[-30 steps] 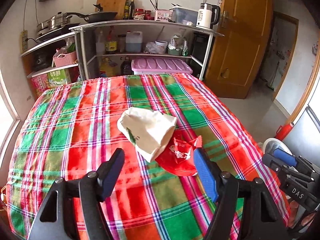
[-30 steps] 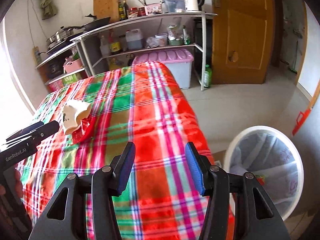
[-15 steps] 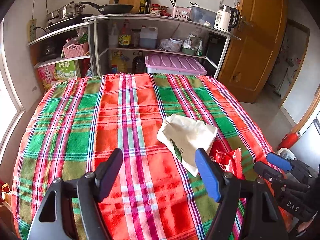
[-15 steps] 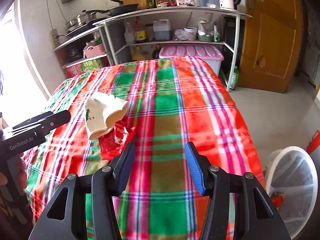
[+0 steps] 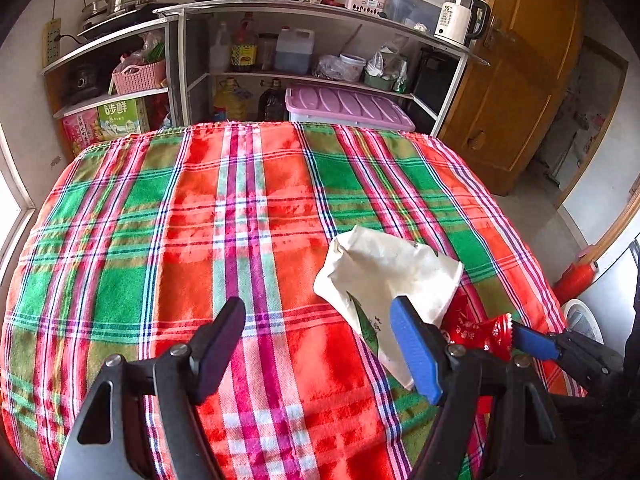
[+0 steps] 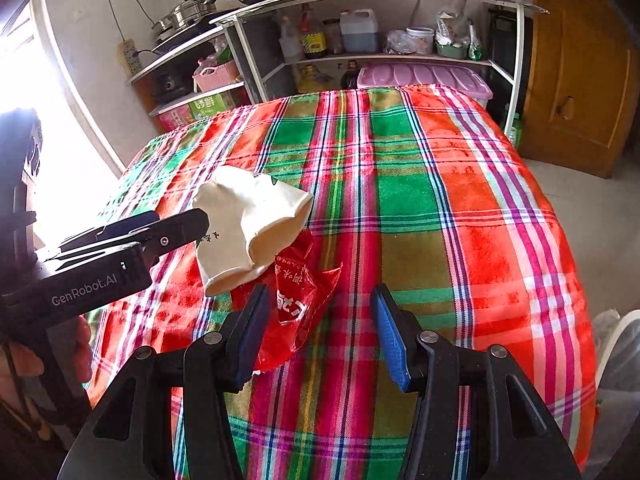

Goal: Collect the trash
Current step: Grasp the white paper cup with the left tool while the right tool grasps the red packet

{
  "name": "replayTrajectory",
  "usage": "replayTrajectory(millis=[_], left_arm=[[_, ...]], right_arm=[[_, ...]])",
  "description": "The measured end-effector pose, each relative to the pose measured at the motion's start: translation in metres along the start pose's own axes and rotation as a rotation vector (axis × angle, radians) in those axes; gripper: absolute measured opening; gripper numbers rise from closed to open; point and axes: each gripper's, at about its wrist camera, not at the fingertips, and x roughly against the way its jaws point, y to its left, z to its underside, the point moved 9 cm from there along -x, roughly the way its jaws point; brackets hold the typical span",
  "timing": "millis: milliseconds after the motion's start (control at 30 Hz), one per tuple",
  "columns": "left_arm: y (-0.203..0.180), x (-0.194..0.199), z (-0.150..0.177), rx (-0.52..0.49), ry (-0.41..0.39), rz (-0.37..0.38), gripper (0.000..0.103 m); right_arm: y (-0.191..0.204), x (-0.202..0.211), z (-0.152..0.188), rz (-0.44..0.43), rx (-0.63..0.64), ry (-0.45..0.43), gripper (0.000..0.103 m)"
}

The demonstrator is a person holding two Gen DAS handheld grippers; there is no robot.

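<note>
A crumpled white paper bag [image 5: 384,276] lies on the plaid tablecloth [image 5: 200,220], overlapping a red plastic wrapper [image 5: 476,328]. My left gripper [image 5: 316,344] is open and empty; its blue right finger [image 5: 412,348] stands in front of the bag's lower edge. In the right wrist view the white bag [image 6: 248,224] and red wrapper [image 6: 296,300] lie just ahead. My right gripper [image 6: 320,332] is open, its left finger [image 6: 252,328] over the wrapper's near edge, not pressing it. The left gripper [image 6: 176,232] reaches in beside the bag.
Behind the table stands a metal shelf rack [image 5: 320,20] with pans, bottles and a kettle, and a pink-lidded box [image 5: 348,104] below. A white trash bin [image 6: 616,344] sits on the floor by the table's right side. A wooden door [image 5: 520,80] is at the right.
Both grippers have moved in lower over the table. The bag and wrapper slid right in the left view and now sit directly before the right gripper. Both grippers stay open.
</note>
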Motion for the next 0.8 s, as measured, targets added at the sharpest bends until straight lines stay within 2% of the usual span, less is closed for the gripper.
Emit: replayTrajectory(millis=[133,400,433,500,567,700,800], left_arm=[[-0.001,-0.009,0.0,0.008,0.014,0.015,0.077],[-0.007,-0.019,-0.002,0.004,0.037,0.02,0.074],[-0.007,-0.021,0.0,0.007,0.043,0.028,0.072],[-0.008,-0.022,0.0,0.018,0.044,0.036,0.069],[-0.01,-0.021,-0.001,0.009,0.039,0.04,0.063],[-0.012,-0.024,-0.002,0.005,0.046,0.046,0.058],[-0.017,-0.026,-0.002,0.006,0.053,0.072,0.045]], right_arm=[[0.0,-0.012,-0.001,0.014,0.006,0.028,0.053],[-0.005,-0.014,-0.002,0.017,0.001,0.021,0.052],[-0.005,-0.014,-0.002,0.02,0.003,0.017,0.051],[-0.004,-0.013,-0.001,0.026,0.014,0.017,0.037],[-0.005,-0.014,0.0,0.036,0.018,0.017,0.029],[-0.006,-0.014,0.002,0.032,0.017,0.012,0.027],[-0.008,-0.013,0.002,0.036,0.013,0.007,0.025]])
